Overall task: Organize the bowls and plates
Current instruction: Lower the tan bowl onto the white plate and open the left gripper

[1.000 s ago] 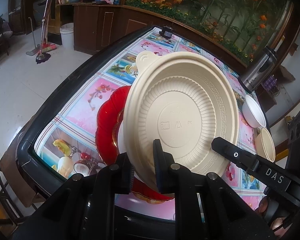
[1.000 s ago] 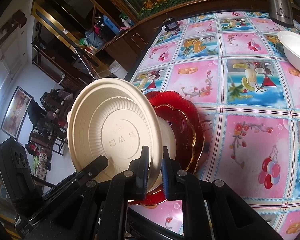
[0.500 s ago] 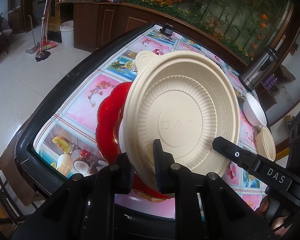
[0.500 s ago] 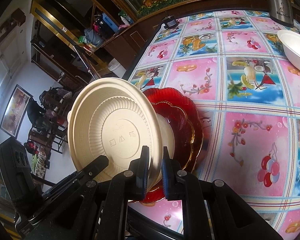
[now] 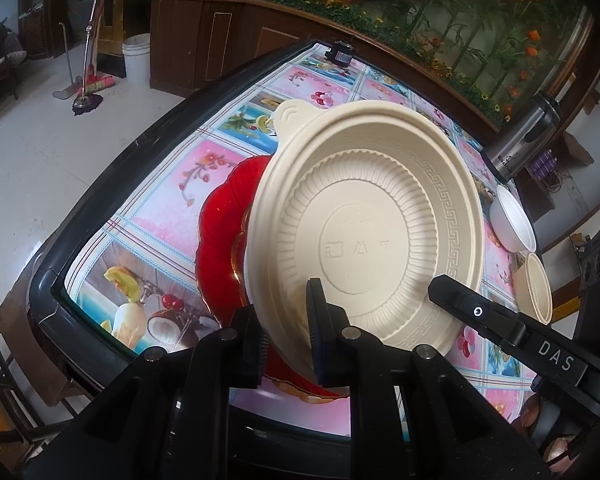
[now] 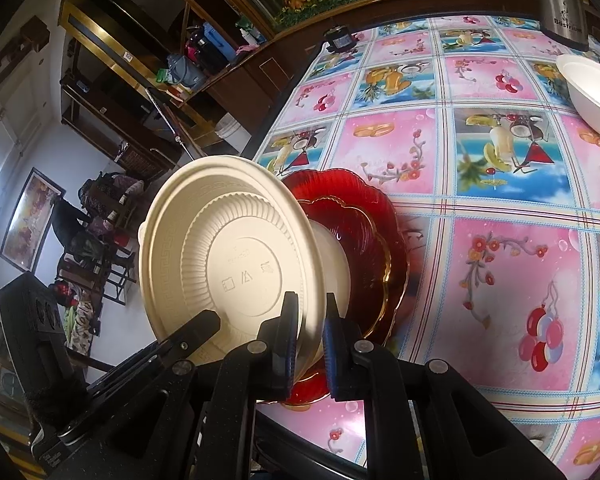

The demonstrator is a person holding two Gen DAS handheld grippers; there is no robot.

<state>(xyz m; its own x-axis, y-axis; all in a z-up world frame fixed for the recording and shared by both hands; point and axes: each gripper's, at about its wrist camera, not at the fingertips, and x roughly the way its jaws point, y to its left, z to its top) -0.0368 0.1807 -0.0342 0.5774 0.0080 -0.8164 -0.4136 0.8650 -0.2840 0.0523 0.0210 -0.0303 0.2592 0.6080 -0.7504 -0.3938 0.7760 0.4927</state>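
Both grippers clamp the same cream plate by its near rim, holding it tilted on edge above the table with its ribbed underside facing the cameras. The left gripper has its jaws closed on the lower rim in the left wrist view, one finger behind the plate and one in front. The right gripper pinches the rim the same way in the right wrist view, its blue pads pressed on either side. Just behind the cream plate lies a red plate with a gold scalloped edge, flat on the patterned cloth near the table's front edge; something white sits on it, mostly hidden by the cream plate. Farther off on the table's right side stand a white bowl and, just beside it, a cream bowl, both tilted in the fisheye. A steel flask stands at the far right edge.
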